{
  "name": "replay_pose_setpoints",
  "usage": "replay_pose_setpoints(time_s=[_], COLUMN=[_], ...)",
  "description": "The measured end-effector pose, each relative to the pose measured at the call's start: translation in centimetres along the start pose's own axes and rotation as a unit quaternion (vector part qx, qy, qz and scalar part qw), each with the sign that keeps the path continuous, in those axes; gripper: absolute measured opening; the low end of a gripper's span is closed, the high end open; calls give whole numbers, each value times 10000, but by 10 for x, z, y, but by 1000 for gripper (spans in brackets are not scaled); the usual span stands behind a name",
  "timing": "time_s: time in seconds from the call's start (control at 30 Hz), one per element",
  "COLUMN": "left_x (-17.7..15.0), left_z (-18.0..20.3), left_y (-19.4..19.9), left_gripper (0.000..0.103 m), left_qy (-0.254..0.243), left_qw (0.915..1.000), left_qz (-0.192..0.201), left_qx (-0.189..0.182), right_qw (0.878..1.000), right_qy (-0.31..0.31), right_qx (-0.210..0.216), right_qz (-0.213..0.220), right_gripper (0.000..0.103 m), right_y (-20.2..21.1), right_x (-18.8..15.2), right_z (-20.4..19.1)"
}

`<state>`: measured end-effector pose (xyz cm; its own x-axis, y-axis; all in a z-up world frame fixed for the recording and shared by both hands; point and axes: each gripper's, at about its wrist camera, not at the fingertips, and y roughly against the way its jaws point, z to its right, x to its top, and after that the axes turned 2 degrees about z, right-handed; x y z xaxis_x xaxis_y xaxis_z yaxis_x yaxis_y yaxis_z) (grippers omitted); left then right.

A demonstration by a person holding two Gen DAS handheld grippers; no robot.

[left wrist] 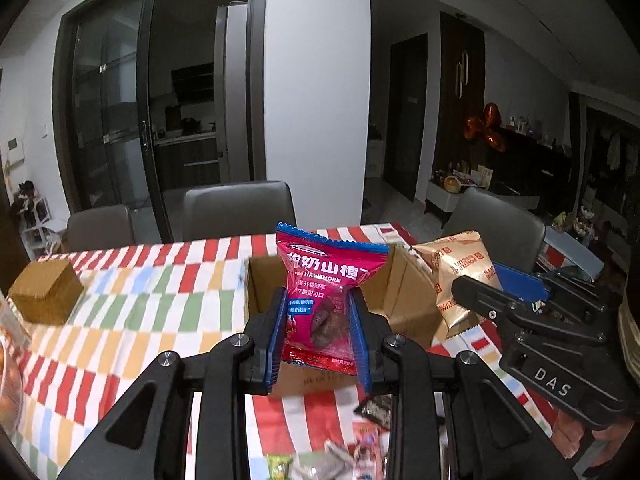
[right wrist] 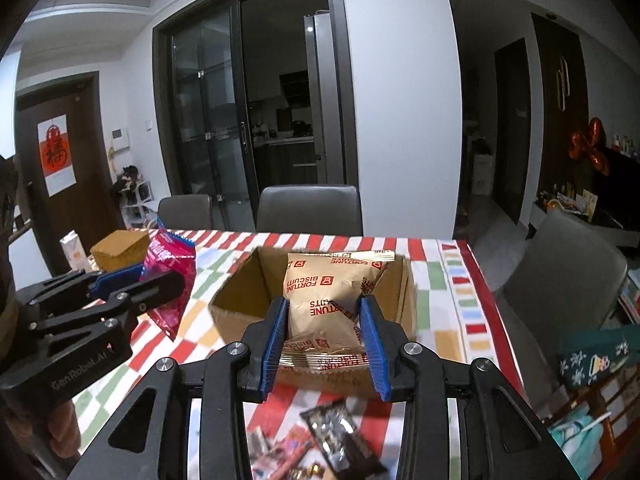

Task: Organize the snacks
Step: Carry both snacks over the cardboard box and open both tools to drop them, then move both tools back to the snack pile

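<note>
- Left gripper (left wrist: 318, 330): jaws clamped on the pink hawthorn packet (left wrist: 326, 300), blue pads pressing its two side edges at the lower half; top seal sticks up past the fingertips, bottom seal hangs just behind the pads.
- Right gripper (right wrist: 325, 338): jaws clamped on the tan biscuit packets (right wrist: 332, 296); looks like a small stack, several flat seals fanned out below the pads, one puffy pack in front.
- Cardboard box (right wrist: 236, 300) sits open-topped just beyond both sets of fingertips, on the striped tablecloth (left wrist: 132, 312). Both loads are in the air, in line with the box opening; cannot tell if either is over it yet.
- Loose snacks (right wrist: 340, 432) lie on the cloth below and behind the jaws, blurred.
- Brown block (left wrist: 46, 296) is well off to the left of the left jaws, not in play.
- Handling, judged: both are light, air-filled film pouches, soft, crinkly and slippery. The pink one's contents likely tolerate a squeeze; biscuits inside the tan ones may crack under a hard pinch.
- Best hold is probably across the body near the middle or on a flat crimped seal, as now. The stack risks shedding a lower packet, since film slides on film.
</note>
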<state>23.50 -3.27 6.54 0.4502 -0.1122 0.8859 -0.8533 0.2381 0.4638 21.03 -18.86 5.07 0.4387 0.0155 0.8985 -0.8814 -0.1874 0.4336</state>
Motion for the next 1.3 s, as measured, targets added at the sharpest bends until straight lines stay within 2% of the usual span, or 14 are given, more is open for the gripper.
replay_pose_setpoints(time_s=[0.2, 0.5, 0.53, 0.57, 0.6, 0.63, 0.67, 0.93, 1.3], left_x=[24, 36, 38, 39, 39, 39, 38, 17, -21], left_z=[-7, -18, -18, -19, -20, -21, -22, -15, 9], left_y=[-33, -90, -93, -96, -97, -95, -93, -61, 8], left_gripper=[30, 30, 33, 43, 49, 58, 60, 68, 72], left_qy=[109, 273, 287, 300, 324, 352, 373, 131, -17], left_qw=[9997, 9974, 9973, 9972, 9973, 9975, 9976, 9980, 9987], left_qz=[-178, -649, -664, -679, -657, -617, -569, -580, -512], left_qx=[-104, -121, -97, -46, 6, 51, 96, 221, 0], right_qw=[9999, 9991, 9990, 9989, 9986, 9983, 9978, 9977, 9982], right_qy=[20, 155, 151, 147, 160, 176, 177, 132, 245], right_qx=[-144, -315, -336, -371, -426, -479, -545, -582, -524], right_qz=[-59, -235, -245, -247, -260, -292, -320, -308, -130], right_gripper=[38, 38, 39, 41, 44, 54, 58, 58, 58], right_y=[-28, -69, -70, -73, -76, -77, -78, -53, 12], right_x=[20, 35, 33, 34, 34, 35, 35, 19, -12], right_z=[9, 11, 14, 15, 16, 15, 15, 17, 3])
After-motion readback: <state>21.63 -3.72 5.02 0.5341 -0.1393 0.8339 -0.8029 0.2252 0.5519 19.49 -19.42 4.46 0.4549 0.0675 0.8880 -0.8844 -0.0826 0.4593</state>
